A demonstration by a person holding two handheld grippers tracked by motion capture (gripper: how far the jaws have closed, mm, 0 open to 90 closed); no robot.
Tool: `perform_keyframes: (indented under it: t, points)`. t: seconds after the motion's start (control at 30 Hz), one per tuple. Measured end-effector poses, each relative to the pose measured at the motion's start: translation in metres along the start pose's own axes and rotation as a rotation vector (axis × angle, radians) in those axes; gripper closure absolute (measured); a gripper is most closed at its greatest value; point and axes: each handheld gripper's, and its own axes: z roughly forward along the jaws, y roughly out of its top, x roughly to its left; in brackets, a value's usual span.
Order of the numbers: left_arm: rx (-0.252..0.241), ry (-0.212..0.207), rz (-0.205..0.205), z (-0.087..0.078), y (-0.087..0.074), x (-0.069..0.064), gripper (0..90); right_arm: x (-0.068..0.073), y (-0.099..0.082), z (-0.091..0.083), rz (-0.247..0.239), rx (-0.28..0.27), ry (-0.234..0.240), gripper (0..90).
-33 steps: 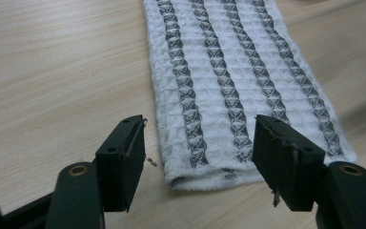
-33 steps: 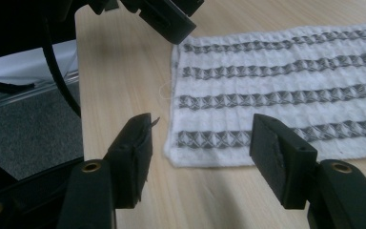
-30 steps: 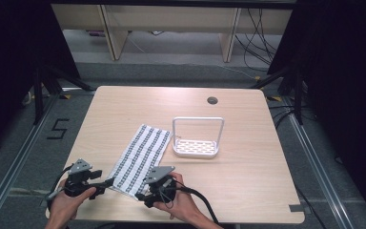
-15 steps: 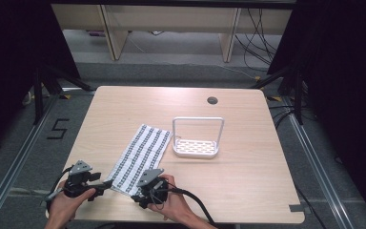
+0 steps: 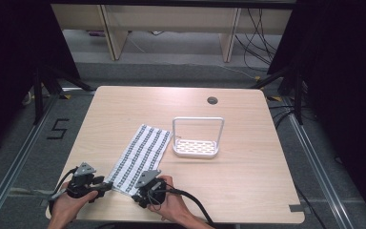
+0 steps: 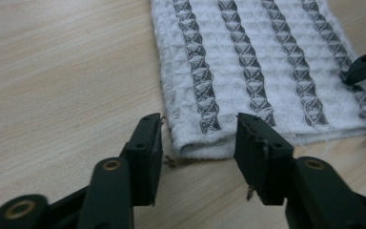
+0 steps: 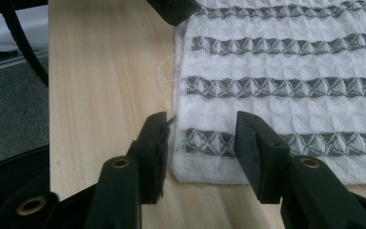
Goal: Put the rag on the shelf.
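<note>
Striped waffle-weave towel (image 5: 140, 158) lies flat on the wooden table (image 5: 248, 191), near-left area, running diagonally toward the white wire rack (image 5: 196, 141), whose near-left corner sits just beside its far end. Left gripper (image 6: 199, 143) sits at the towel's near-left corner; jaws have just been closing, now straddling that corner, pads not yet pressing the cloth. Right gripper (image 7: 201, 138) is at the near-right corner; its jaws have also been closing, corner between them, still a visible gap. Both hands low at the table's near edge.
</note>
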Motion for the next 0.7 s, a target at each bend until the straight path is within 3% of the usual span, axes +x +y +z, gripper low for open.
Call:
perform_keyframes:
  t: [0.03,0.17,0.33,0.53,0.57,0.7]
  points:
    - [0.003,-0.014,0.009,0.001,0.001,0.0,55.2,0.001,0.0,0.0,0.011,-0.005,-0.007,59.8]
    - [0.007,0.015,0.036,0.003,0.003,-0.004,65.2,0.0,0.0,-0.001,0.052,-0.01,0.003,69.7]
    - [0.008,0.014,0.064,0.004,0.003,-0.006,83.2,-0.003,-0.002,-0.001,0.058,-0.031,-0.012,81.5]
    - [-0.018,0.031,0.085,0.002,0.004,-0.01,87.7,-0.007,-0.003,-0.002,0.073,-0.038,0.011,85.7]
    - [-0.025,0.025,0.101,-0.002,0.006,-0.012,87.8,-0.006,-0.002,-0.003,0.063,-0.035,0.007,86.0]
    - [-0.049,0.011,0.095,-0.01,0.009,-0.014,87.9,-0.009,0.0,-0.009,0.061,-0.058,0.01,86.4]
